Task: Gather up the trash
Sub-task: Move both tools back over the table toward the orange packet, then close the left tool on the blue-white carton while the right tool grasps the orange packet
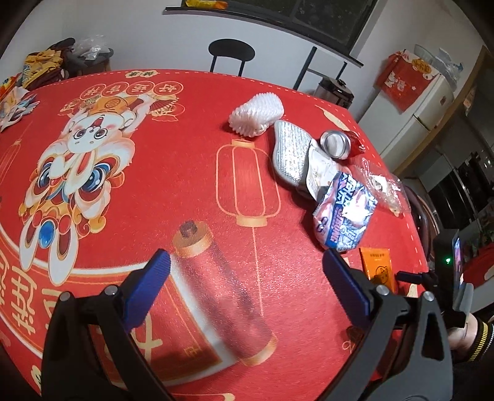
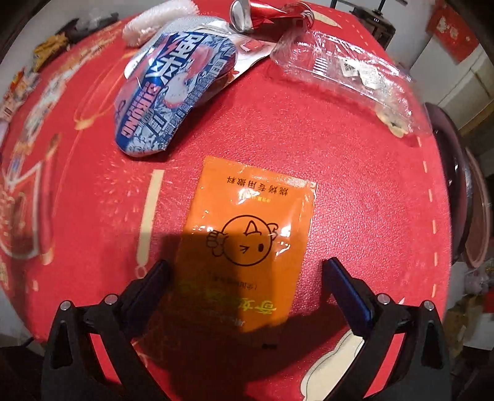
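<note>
An orange sachet [image 2: 247, 234] lies flat on the red tablecloth, and my right gripper [image 2: 247, 271] stands open straddling its near half, apart from it. Beyond it rest a blue-and-white snack bag [image 2: 173, 92], clear plastic wrap [image 2: 349, 71], a crushed red can [image 2: 271, 15] and white foam netting [image 2: 151, 27]. In the left wrist view my left gripper [image 1: 247, 271] hangs open over bare cloth, left of the same pile: foam netting [image 1: 257, 114], a silver foil bag [image 1: 290, 151], the can [image 1: 338, 143], the snack bag [image 1: 342, 212], the plastic wrap [image 1: 379, 182] and the sachet [image 1: 378, 266].
The red printed tablecloth [image 1: 154, 185] covers a round table. Clothes and papers [image 1: 40, 68] are piled at its far left edge. A black stool [image 1: 231, 52] stands behind it, a fridge [image 1: 413, 114] at the right. A dark round chair [image 2: 457, 191] sits by the table's right edge.
</note>
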